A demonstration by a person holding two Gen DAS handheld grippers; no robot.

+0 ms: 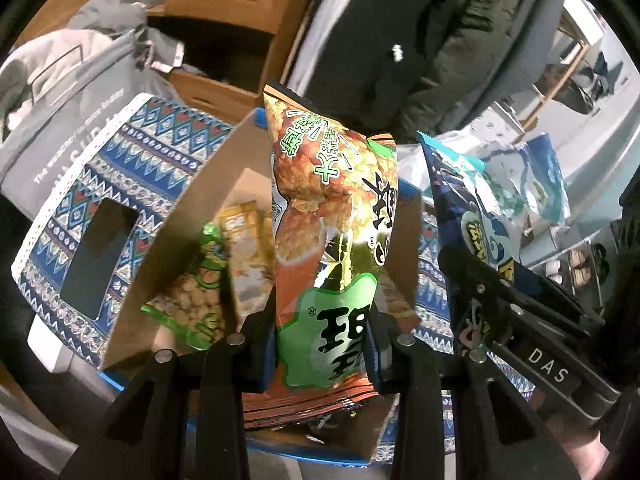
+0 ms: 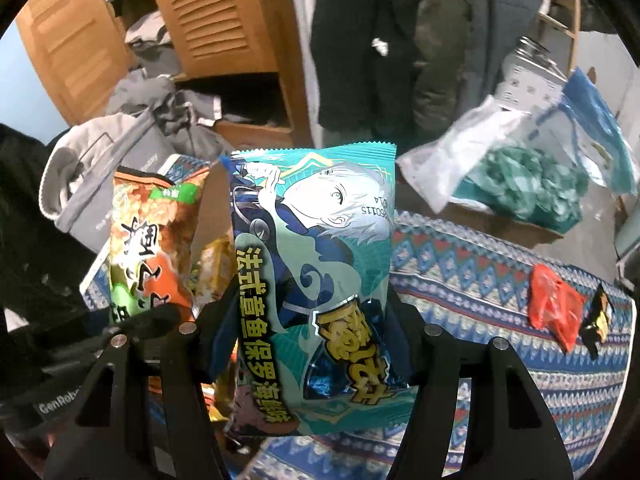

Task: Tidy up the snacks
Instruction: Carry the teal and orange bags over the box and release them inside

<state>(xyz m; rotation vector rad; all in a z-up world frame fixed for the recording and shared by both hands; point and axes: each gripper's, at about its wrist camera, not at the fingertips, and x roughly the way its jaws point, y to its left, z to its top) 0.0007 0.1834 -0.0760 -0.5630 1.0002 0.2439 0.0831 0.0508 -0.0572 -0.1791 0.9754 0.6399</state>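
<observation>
My left gripper (image 1: pixel 322 344) is shut on an orange and green snack bag (image 1: pixel 328 224), held upright over an open patterned storage box (image 1: pixel 120 184). Inside the box lie a green pea snack bag (image 1: pixel 196 300) and a yellow snack pack (image 1: pixel 248 256). My right gripper (image 2: pixel 310 332) is shut on a teal and blue snack bag with a cartoon figure (image 2: pixel 316 272); that bag (image 1: pixel 472 216) also shows at the right of the left wrist view. The orange and green bag (image 2: pixel 148 240) hangs just left of it in the right wrist view.
A patterned cloth (image 2: pixel 480 280) covers the surface, with a red wrapper (image 2: pixel 554 304) and a dark small pack (image 2: pixel 598 316) on it. A clear bag of green things (image 2: pixel 520 184) lies behind. Grey clothes (image 2: pixel 132 128), wooden louvred doors (image 2: pixel 216 16) and a standing person (image 2: pixel 380 40) are beyond.
</observation>
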